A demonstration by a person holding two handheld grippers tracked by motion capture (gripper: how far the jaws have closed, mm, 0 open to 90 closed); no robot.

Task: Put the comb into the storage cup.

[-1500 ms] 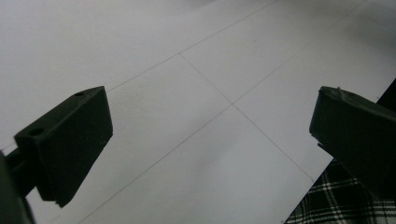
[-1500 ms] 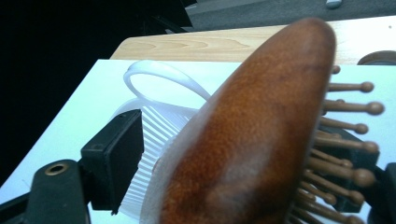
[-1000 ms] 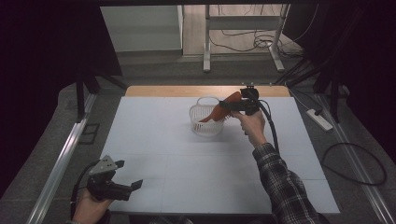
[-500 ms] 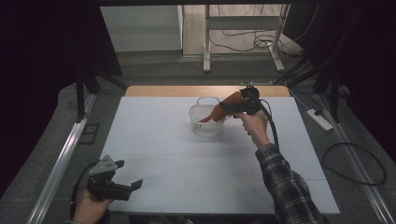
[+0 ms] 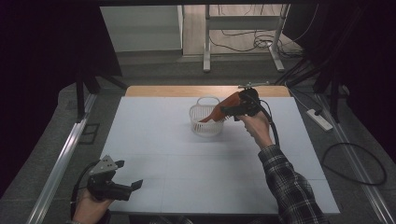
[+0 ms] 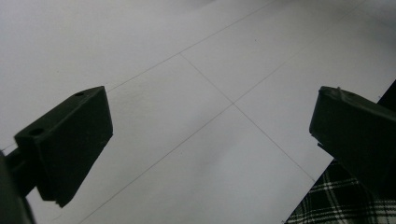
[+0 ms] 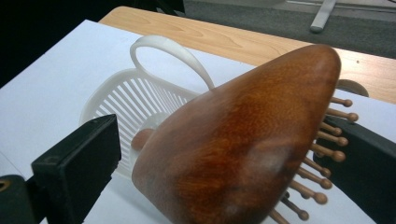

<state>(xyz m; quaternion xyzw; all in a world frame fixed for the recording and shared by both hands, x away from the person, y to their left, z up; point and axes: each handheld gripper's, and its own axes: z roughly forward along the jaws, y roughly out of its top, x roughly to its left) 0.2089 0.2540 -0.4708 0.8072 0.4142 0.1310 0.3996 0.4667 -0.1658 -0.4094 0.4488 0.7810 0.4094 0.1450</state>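
**Hairbrush at basket, right jaws parting**

Wooden hairbrush (image 7: 243, 140) slants into the white basket (image 5: 205, 122), handle end inside; right gripper (image 7: 224, 154) jaws have just been opening, left pad clear of the wood; left gripper (image 6: 210, 140) open over the white table (image 5: 154, 140).

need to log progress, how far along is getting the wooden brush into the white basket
Done: the wooden brush leans handle-down in the white basket. In hand: the right gripper has its jaws just opened around the brush head; the left pad stands clear, the bristles lie near the other. Left: pulling that gripper away. The left gripper waits open near the table's front edge.
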